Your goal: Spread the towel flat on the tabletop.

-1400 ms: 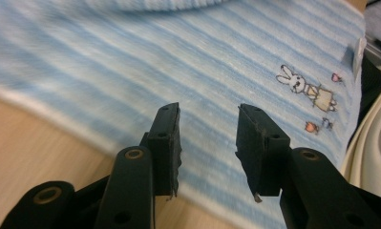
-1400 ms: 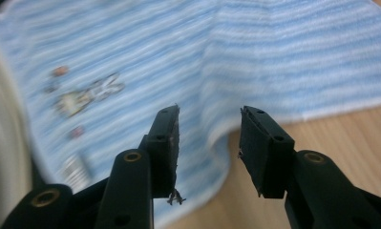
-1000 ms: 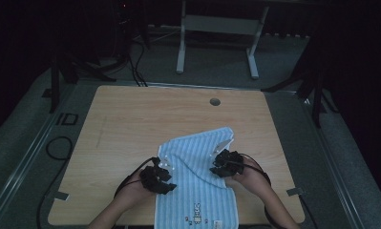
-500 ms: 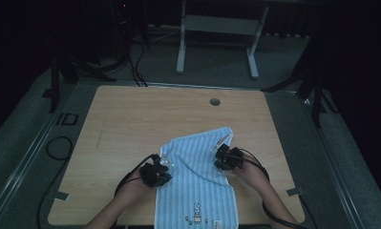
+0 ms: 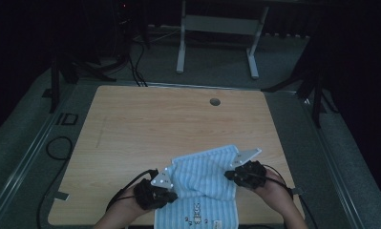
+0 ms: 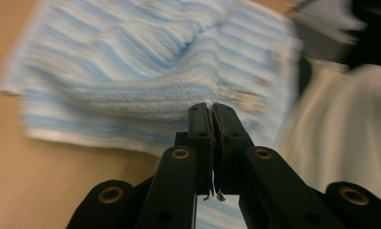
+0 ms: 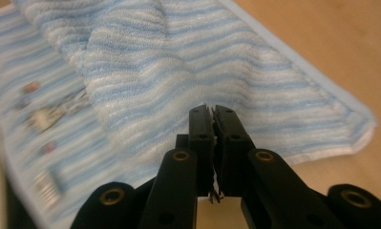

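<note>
You hold one blue-and-white striped towel (image 5: pixel 205 183) at the near edge of the desk (image 5: pixel 145 129), its printed end hanging just over that edge and its far part doubled back toward you in a raised fold. Your left hand-held gripper (image 5: pixel 171 183) has just been closing, and its jaws are now pressed together on a thin pinch of terry at the towel's left side; the left gripper view (image 6: pixel 212 110) shows cloth threads caught between the tips. Your right hand-held gripper (image 5: pixel 232 174) has likewise just been closing and pinches the towel's right side, seen between the tips in the right gripper view (image 7: pixel 213 112).

Risks, as judged from here: each pinch takes little cloth, so a brisk pull may let a corner slip out and the fold collapse. If one side travels ahead of the other, the fold will likely lie skewed. The overhanging end may drag the towel off the near edge.

Count: one towel, two hand-held grippers, one desk, one round hole (image 5: pixel 215 101) near the desk's far edge.
</note>
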A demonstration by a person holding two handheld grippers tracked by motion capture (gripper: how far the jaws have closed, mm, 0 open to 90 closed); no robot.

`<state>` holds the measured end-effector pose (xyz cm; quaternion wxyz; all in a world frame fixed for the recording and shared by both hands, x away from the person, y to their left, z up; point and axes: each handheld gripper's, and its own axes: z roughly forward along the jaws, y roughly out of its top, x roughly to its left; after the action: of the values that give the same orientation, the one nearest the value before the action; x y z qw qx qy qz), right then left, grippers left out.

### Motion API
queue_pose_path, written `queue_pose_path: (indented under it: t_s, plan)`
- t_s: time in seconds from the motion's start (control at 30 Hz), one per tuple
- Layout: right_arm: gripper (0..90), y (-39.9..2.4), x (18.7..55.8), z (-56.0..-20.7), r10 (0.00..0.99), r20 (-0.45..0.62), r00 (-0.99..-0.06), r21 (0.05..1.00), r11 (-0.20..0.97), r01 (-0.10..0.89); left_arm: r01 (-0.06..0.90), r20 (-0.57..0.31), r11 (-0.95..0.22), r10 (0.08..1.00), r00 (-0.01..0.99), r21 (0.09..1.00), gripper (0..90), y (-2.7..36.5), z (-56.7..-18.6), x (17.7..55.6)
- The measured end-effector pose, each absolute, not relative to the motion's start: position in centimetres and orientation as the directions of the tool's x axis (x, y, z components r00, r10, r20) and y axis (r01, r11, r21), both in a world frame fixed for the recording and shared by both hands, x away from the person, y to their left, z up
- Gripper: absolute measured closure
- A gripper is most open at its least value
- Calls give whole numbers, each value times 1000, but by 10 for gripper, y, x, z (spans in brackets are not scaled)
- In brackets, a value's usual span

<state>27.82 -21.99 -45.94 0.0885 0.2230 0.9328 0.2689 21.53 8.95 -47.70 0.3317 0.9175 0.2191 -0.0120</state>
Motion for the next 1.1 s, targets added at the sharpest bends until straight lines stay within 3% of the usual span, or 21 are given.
queue_pose_path:
  t_s: [0.27,0.33,0.47,0.6,0.7,0.9,1.1]
  plan:
    - [861,-222,258,-512,453,26,-891,413,807,422,443,-268,-754,354,896,485,851,74,-522,205]
    - [840,-218,259,-522,443,42,-895,386,819,424,444,-291,-755,340,894,482,794,72,-521,206]
    - [749,-223,264,-502,429,16,-903,393,828,400,449,-251,-724,372,894,524,647,84,-496,223]
    - [736,-243,290,-465,497,-72,-865,421,801,425,476,-183,-666,463,867,574,584,102,-472,264]
    - [733,-257,324,-455,545,-88,-834,442,771,458,527,-161,-636,541,825,563,559,107,-476,304]
    - [671,-258,390,-483,641,-42,-766,394,715,577,567,-112,-673,593,797,475,558,89,-508,351]
    - [651,-247,414,-509,647,-30,-762,332,726,603,580,-131,-686,590,797,439,558,73,-525,367]
